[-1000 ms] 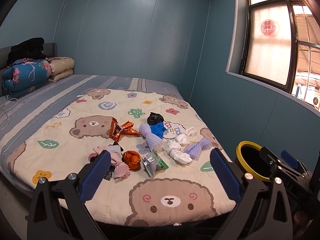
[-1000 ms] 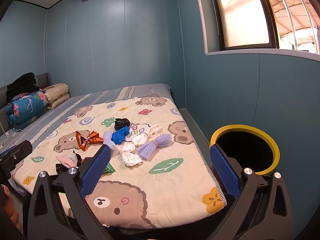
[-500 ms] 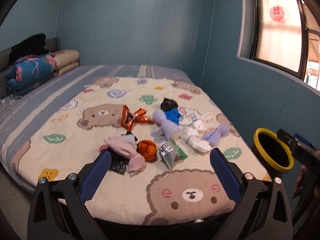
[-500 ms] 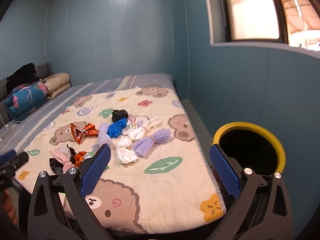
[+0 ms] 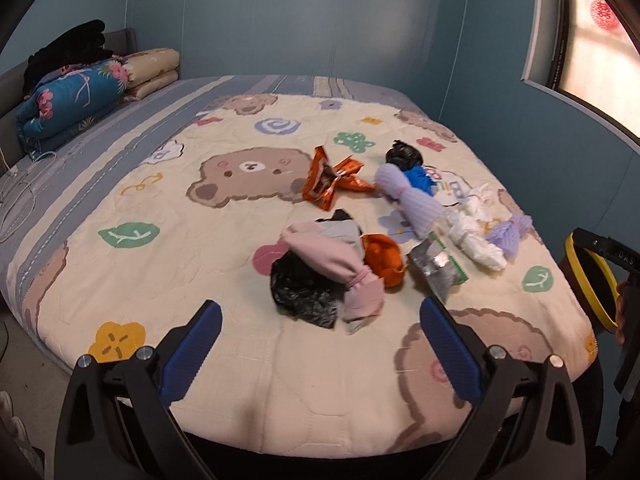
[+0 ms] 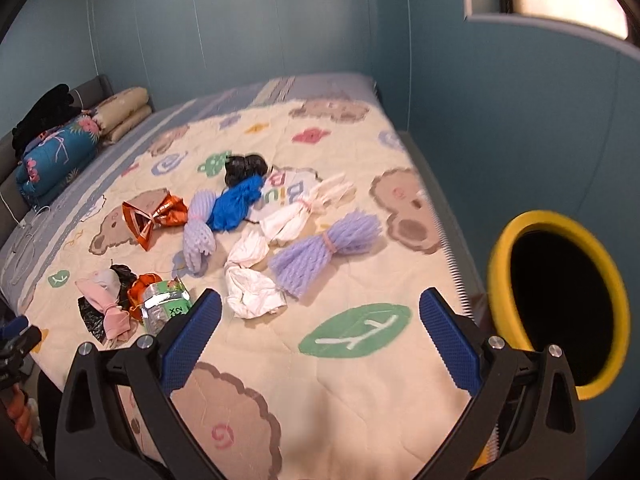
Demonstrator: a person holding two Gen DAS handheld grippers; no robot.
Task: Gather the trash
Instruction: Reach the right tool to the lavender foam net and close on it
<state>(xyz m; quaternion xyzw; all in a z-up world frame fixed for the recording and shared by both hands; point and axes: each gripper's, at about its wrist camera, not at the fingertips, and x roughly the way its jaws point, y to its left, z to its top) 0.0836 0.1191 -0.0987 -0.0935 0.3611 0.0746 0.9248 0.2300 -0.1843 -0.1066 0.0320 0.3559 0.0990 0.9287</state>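
Several pieces of trash lie on the bear-print quilt [image 5: 248, 364]. Closest to my open left gripper [image 5: 320, 320] are a pink bundle [image 5: 332, 264], a black bag [image 5: 304, 292], an orange ball [image 5: 382, 258] and a silver-green wrapper [image 5: 438, 270]. Behind them lie an orange foil wrapper [image 5: 332, 182] and a lilac foam net [image 5: 412, 200]. My right gripper [image 6: 320, 308] is open and empty above the quilt. Just past it are a white bundle [image 6: 250, 276] and a purple foam net [image 6: 324, 252]. The yellow-rimmed bin [image 6: 560, 312] stands to its right, beside the bed.
Folded bedding [image 5: 68, 96] is stacked at the head of the bed, far left. A blue wall [image 6: 500, 120] runs along the bed's right side, with a window above. The bin [image 5: 588, 280] fills the gap there. A hand holding the other gripper [image 5: 622, 308] shows at the right edge.
Both grippers have moved in closer over the bed and tilted down, so the trash looks larger and nearer. Both stay open and empty.
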